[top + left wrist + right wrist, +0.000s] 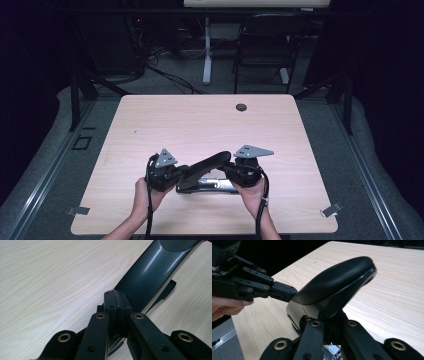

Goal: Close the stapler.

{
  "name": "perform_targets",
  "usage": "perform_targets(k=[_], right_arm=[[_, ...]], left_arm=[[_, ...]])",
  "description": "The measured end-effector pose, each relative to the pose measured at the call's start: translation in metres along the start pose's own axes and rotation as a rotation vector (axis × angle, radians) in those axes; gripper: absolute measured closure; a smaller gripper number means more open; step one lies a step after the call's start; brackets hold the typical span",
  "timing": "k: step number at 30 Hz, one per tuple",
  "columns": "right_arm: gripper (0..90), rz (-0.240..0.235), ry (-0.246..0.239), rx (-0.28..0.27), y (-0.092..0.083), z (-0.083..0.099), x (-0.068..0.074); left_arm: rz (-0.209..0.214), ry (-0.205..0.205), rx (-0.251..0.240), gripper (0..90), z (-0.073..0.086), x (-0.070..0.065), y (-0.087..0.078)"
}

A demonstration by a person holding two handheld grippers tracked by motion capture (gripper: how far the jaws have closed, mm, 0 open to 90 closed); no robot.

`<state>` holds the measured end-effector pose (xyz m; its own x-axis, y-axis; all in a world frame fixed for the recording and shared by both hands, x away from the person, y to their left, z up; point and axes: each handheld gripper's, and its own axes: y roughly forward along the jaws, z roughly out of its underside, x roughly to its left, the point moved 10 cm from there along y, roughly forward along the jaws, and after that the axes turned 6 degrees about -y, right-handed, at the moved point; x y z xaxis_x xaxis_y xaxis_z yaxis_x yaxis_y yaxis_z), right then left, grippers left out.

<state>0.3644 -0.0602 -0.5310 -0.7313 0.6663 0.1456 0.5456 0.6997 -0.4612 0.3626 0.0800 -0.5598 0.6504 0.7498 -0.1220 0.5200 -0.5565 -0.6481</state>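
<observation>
Near the table's (150, 120) front edge, the high view shows a black stapler (205, 167), arm raised over its chrome base. Left gripper (116, 298) view: jaws shut, touching its glossy, probably slippery arm. Right gripper (332, 326) view: jaws closed beneath the rigid arm; any grip is unclear.

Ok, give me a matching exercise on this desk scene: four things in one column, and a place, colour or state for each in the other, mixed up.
Things:
1. left tongs
2. stapler arm
3. cable hole
4. chair

Descriptions:
A. stands on the floor beyond the table
B. pads pressed shut
C. glossy black, tilted up
D. in the tabletop near its far edge

Pairs: 1-B, 2-C, 3-D, 4-A
</observation>
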Motion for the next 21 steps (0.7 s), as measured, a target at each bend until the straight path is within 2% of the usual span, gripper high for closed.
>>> perform_targets(k=[8, 14, 21], right_arm=[[90.0, 0.031, 0.024, 0.005, -0.003, 0.012, -0.007], [90.0, 0.049, 0.034, 0.036, -0.004, 0.024, -0.014], [90.0, 0.072, 0.070, 0.041, -0.004, 0.042, -0.023]], left_arm=[[0.019, 0.002, 0.028, 89.0, 0.004, -0.001, 0.002], [0.014, 0.000, 0.033, 87.1, 0.005, 0.003, 0.002], [-0.006, -0.044, 0.024, 78.9, 0.005, 0.017, -0.006]])
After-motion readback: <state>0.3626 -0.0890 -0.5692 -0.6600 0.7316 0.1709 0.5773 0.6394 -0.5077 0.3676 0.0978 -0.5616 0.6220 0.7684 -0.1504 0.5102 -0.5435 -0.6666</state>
